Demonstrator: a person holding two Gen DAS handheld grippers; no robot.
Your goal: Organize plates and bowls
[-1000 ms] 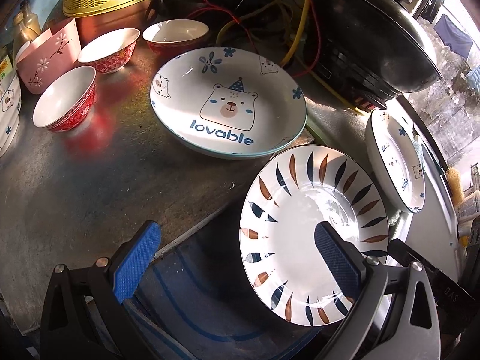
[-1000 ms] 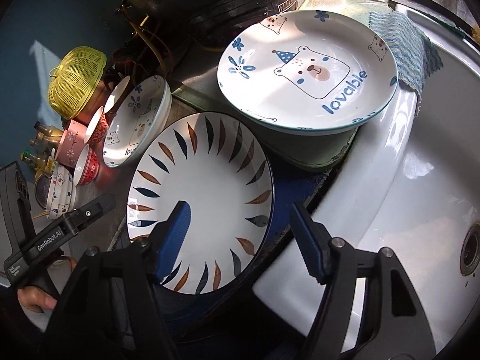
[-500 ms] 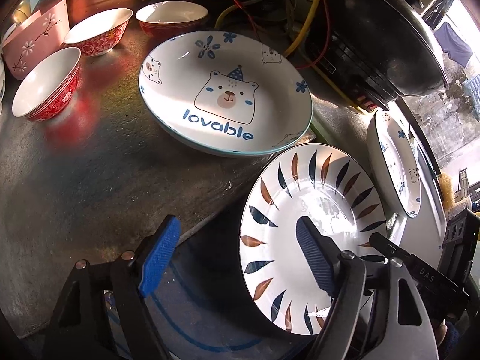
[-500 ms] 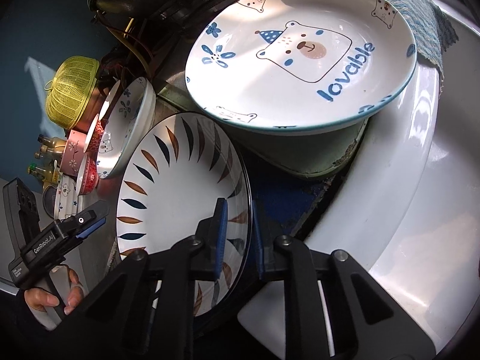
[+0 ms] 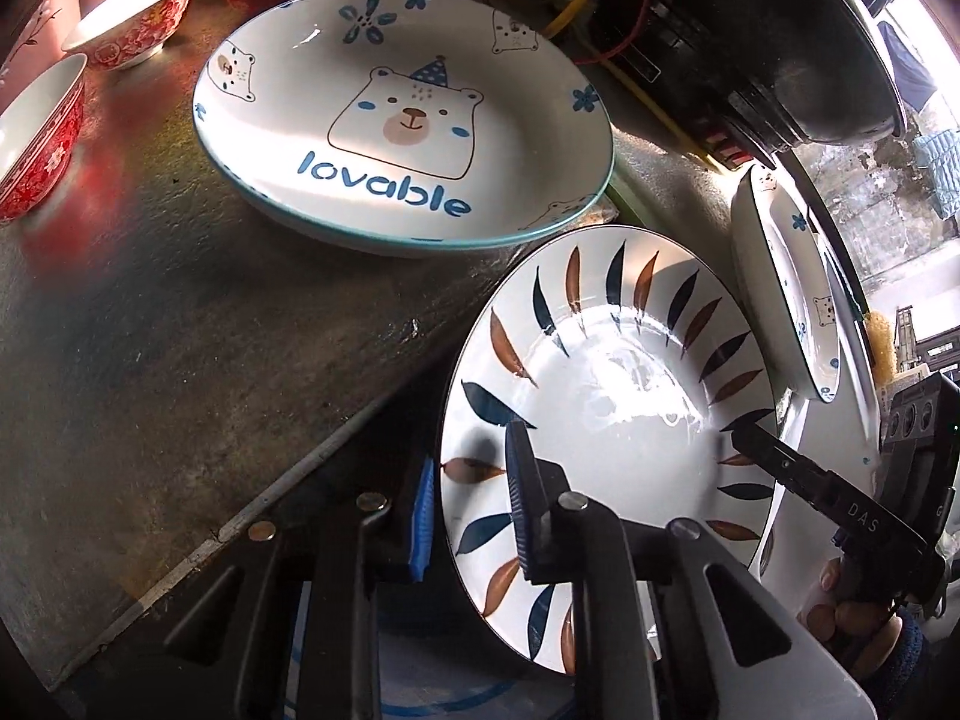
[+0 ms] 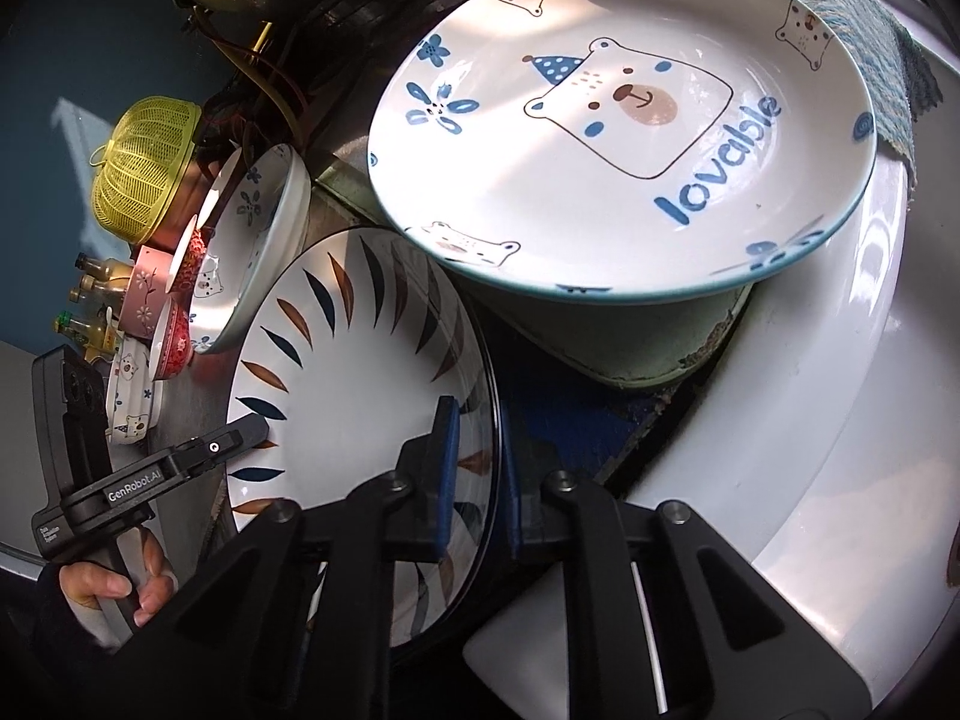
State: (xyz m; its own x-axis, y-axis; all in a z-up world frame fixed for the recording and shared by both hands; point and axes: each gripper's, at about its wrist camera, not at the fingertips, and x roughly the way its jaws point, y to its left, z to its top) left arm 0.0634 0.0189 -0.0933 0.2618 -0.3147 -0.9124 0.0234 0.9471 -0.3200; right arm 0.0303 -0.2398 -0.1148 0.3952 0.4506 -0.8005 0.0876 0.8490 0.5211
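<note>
Jaws of both grippers (image 5: 471,507) (image 6: 478,468) clamp leaf plate (image 5: 606,396).

The word "lovable" stood in blue letters under the cartoon bear on the bear plate (image 5: 402,120) by the red bowls, and the same word ran along the inside of the second bear plate (image 6: 618,120) beside the sink. In the left wrist view the letters "DAS" were printed in white on the black arm of the right gripper (image 5: 864,525). In the right wrist view "GenRobot.AI" was printed in white on the arm of the left gripper (image 6: 135,489); a smaller white label lower on its handle was too small to read.
</note>
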